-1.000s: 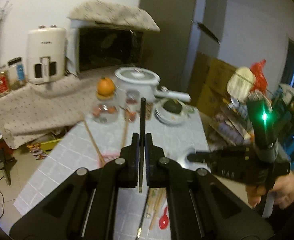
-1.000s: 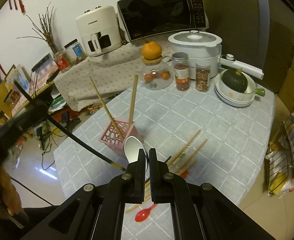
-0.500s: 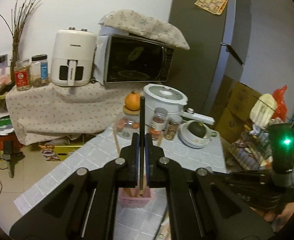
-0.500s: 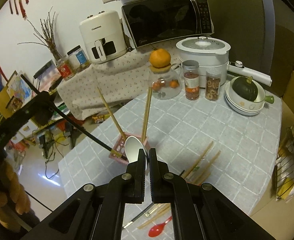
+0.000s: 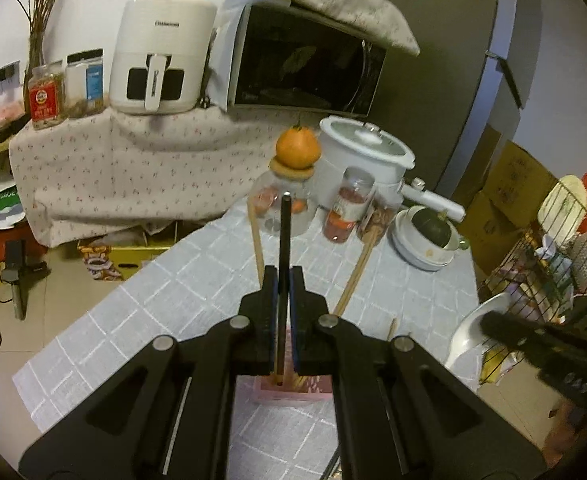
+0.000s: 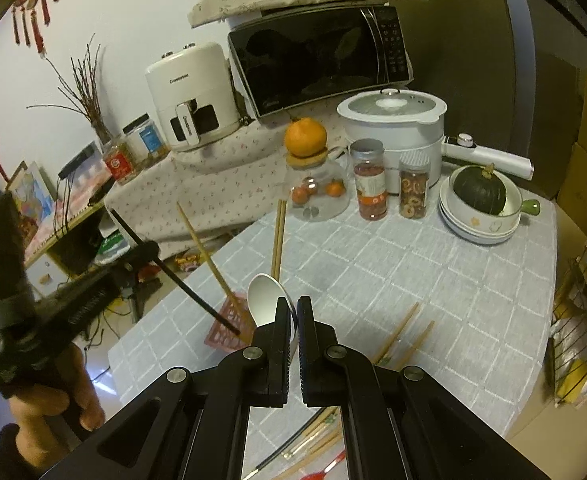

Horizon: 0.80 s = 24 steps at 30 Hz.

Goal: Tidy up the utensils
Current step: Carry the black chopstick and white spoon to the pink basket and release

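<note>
Black chopstick [image 5: 283,256] is pinched between my left fingers [image 5: 276,304], which are closed tight on its middle. Its long axis runs nearly upright in my left view, top end pointing up and away toward the jar with the orange on it, lower end dipping into the pink holder [image 5: 291,390] directly beneath the fingers. Seen from my right side, the same chopstick [image 6: 175,274] slants down and to the right, its tip at the holder's [image 6: 229,326] rim or just inside; I cannot tell whether it touches the bottom. Wooden chopsticks [image 5: 256,242] already stand in the holder, leaning apart, one toward the left and another [image 5: 358,270] toward the right; the right view shows what may be a pair close together on that side. My right fingers [image 6: 293,344] are shut on the handle of a white spoon [image 6: 269,300], bowl up and facing forward, handle pointing down between the fingers, held just beside the holder and above the table [image 6: 433,280]. By my judgement the task is partly done: a few chopsticks are sorted, one black one is going in, and the spoon is waiting its turn. Left on the table near me are several loose wooden chopsticks [image 6: 403,330], lying at a slant, plus another dark stick [image 6: 289,446] and a red utensil [image 6: 327,468] at the lower edge, all yet to be gathered.
</note>
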Motion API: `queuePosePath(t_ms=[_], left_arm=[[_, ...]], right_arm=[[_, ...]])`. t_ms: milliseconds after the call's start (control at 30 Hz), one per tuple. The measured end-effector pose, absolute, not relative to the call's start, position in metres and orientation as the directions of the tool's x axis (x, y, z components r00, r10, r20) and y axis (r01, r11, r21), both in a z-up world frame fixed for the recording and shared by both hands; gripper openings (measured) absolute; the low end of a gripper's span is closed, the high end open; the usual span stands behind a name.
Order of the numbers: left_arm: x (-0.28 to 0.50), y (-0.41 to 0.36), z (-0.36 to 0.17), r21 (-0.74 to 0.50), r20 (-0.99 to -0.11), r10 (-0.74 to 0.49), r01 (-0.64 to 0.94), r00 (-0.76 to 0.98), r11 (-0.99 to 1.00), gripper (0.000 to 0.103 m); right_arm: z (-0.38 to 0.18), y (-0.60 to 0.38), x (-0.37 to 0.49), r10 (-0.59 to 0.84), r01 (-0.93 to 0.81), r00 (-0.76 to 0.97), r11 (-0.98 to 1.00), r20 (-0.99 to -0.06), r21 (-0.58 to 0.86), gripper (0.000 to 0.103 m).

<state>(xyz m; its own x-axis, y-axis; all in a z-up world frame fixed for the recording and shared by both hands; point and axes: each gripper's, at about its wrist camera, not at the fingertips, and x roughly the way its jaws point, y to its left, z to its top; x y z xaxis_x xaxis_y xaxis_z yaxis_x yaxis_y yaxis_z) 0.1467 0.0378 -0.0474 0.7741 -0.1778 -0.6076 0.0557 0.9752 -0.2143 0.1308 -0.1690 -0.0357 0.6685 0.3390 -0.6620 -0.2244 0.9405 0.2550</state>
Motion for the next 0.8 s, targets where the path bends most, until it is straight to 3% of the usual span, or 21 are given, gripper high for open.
queuePosePath(t_ms=[200,267,333,467,567,800], left_arm=[[0.156,0.039,-0.053,-0.234,-0.612,-0.201,0.068,0.765,0.970,0.007],[0.158,0.041,-0.053,-0.251,-0.618,-0.214,0.068,0.756,0.966,0.011],[0.158,0.043,-0.052,-0.262,-0.622,-0.220,0.064,0.751,0.963,0.026],[0.150,0.048,-0.045,-0.260,-0.625,-0.218,0.064,0.750,0.964,0.039],[0.144,0.056,-0.043,-0.248,-0.651,-0.194,0.037,0.734,0.968,0.062],[0.134,0.069,-0.056,-0.198,-0.733,-0.158,0.015,0.661,0.980,0.067]], right_arm=[[-0.031,-0.166,0.135,0.341,-0.222,0.714,0.938,-0.612,0.265,0.004],[-0.031,-0.163,0.138,0.345,-0.219,0.726,0.936,-0.595,0.276,0.004],[-0.032,-0.160,0.141,0.351,-0.221,0.730,0.933,-0.587,0.283,0.004],[-0.036,-0.147,0.148,0.342,-0.222,0.733,0.938,-0.589,0.268,0.004],[-0.039,-0.136,0.153,0.316,-0.218,0.744,0.948,-0.588,0.234,0.004],[-0.057,-0.118,0.168,0.300,-0.219,0.732,0.954,-0.612,0.206,0.004]])
